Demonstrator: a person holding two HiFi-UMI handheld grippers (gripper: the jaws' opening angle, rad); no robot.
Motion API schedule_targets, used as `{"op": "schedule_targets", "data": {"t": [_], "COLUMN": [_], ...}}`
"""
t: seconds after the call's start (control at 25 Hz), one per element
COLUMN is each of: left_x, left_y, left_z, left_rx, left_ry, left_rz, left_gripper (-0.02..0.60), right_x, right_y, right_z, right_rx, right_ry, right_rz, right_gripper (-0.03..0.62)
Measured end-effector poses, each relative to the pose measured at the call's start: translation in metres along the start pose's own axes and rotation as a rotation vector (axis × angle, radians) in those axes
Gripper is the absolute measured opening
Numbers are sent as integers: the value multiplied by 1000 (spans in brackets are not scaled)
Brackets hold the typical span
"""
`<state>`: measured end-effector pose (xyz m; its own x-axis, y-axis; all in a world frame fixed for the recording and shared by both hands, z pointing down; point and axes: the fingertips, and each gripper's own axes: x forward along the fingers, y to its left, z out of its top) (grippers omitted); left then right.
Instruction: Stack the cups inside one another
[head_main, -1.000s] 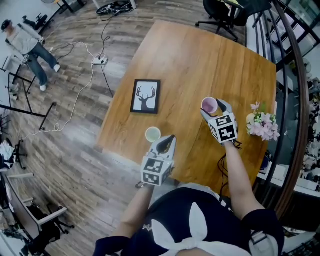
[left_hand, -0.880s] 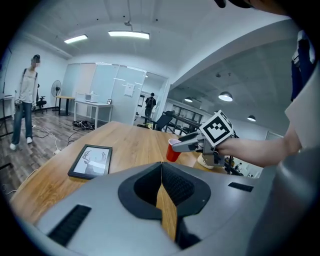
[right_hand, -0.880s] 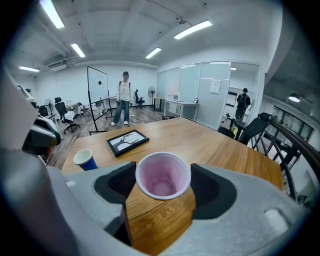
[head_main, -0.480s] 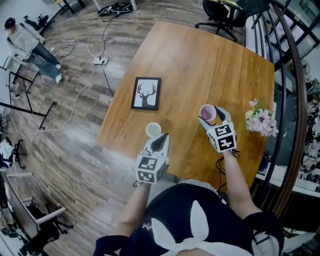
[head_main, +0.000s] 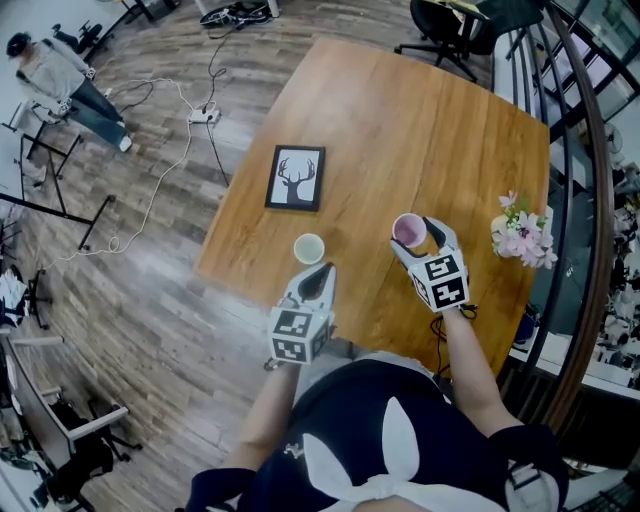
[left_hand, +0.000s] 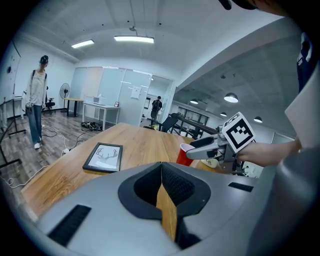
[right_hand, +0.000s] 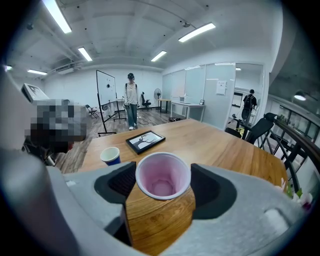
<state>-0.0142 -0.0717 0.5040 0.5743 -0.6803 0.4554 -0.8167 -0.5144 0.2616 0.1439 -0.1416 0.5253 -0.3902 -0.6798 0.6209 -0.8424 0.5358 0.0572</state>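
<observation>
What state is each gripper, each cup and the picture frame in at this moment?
right gripper: shut on the red cup.
left gripper: shut, empty.
red cup: upright, mouth up, held between the jaws.
blue cup: upright on the table, free, nothing stacked in it.
frame: lying flat, face up.
</observation>
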Motion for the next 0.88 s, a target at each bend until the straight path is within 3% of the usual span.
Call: {"op": "schedule_targets", "data": {"t": [0.88], "left_x": [-36], "left_y": [16], "left_z": [-11], "left_rx": [-44], "left_ry": [-24], "left_rz": [108], "left_gripper": [20], "right_x": [12], "right_y": [71], "right_z": [33], "right_rx": [-90], "right_ry": [-45], "right_rz": [159], "right_gripper": [339]}}
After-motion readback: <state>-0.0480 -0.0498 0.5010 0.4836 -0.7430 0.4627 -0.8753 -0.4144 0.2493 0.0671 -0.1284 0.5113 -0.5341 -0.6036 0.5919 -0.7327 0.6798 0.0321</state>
